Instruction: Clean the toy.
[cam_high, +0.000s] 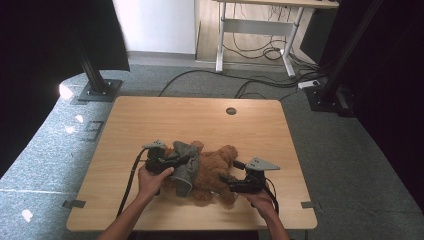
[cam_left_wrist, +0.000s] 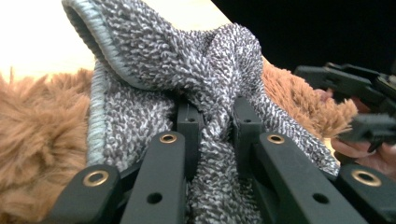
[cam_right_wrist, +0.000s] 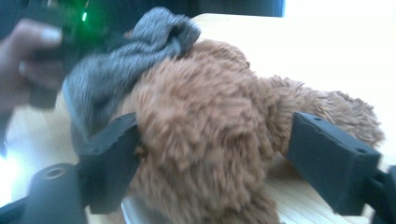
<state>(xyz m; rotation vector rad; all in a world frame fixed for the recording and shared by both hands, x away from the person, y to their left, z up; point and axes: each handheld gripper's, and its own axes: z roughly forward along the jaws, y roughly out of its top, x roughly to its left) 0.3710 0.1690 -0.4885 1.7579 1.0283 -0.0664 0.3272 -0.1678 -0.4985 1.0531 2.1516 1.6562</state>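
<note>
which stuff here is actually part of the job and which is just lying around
In the job:
- grey towel, pinched by the shut left gripper
- brown plush bear, between the open right gripper jaws
- wooden table under them

Just there:
- white desk frame behind
- cables on the floor
- black stand base

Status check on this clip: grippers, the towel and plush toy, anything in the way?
Left gripper shut on grey towel. Right gripper open, fingers either side of brown plush toy. Towel draped over toy on table. Nothing in the way.
</note>
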